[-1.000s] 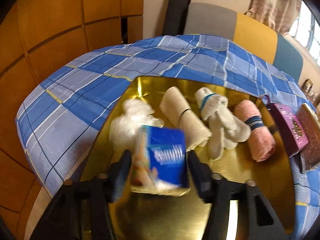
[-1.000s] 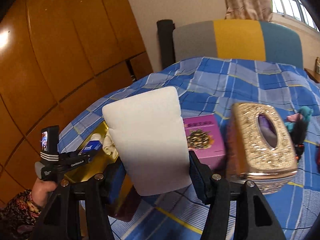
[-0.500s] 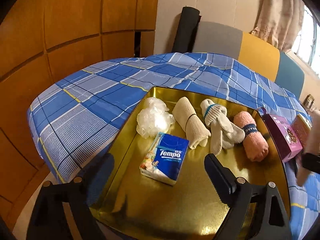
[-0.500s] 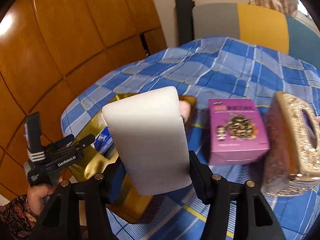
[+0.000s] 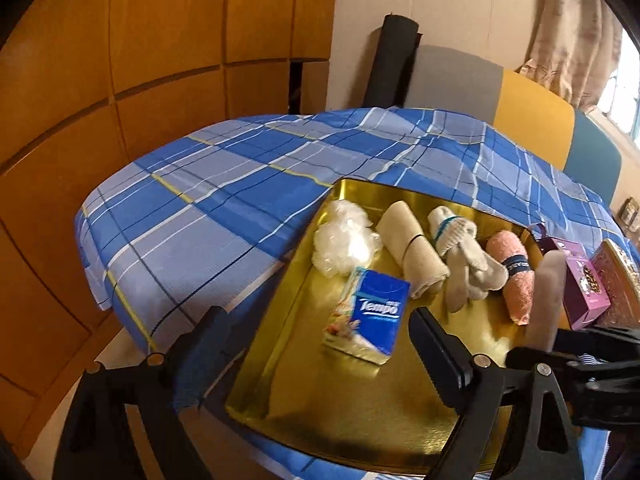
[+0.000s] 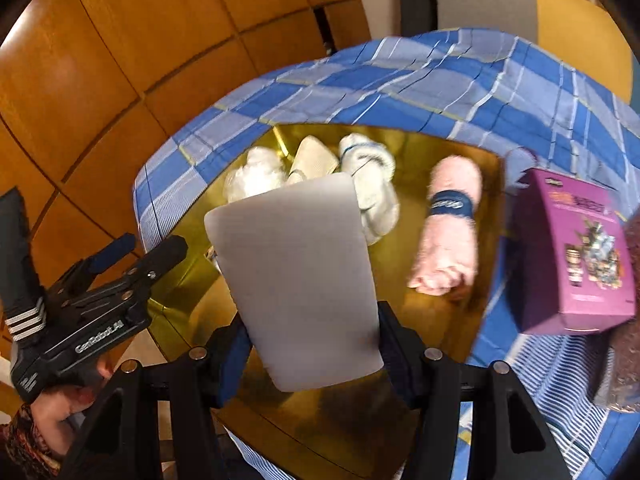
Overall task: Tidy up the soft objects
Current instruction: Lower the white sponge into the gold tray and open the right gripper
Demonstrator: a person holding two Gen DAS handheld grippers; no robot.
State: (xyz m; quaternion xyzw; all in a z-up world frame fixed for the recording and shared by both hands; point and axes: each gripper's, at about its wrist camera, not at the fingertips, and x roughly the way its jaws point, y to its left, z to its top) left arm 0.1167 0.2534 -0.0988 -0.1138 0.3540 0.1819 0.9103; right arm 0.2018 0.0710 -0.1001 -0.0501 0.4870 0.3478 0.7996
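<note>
The right gripper is clamped on a white foam pad, its two fingers pressing the pad's lower side edges while the slab stands up between them, held above the near part of the gold tray. From the way it keeps its flat shape without sagging, the pad looks light and springy rather than limp — it should tolerate a firm squeeze, and the low, edge-on hold seems sensible, though the smooth faces could slip if the squeeze slackens. The left gripper is spread wide and carries nothing, hanging over the tray's near left corner with its fingers on either side of the view. The tray sits on the blue plaid cloth and holds a row along its far side: a crumpled clear plastic bundle, a beige rolled cloth cinched with a thin band, a pair of white socks and a pink rolled towel with a dark band. Nearer the front lies a blue Tempo tissue pack, close to the plastic bundle. Just outside the tray's right rim stands a purple box, with a glittery box beside it. The open gold floor in front of the socks and towel looks like the roomiest spot for the pad.
</note>
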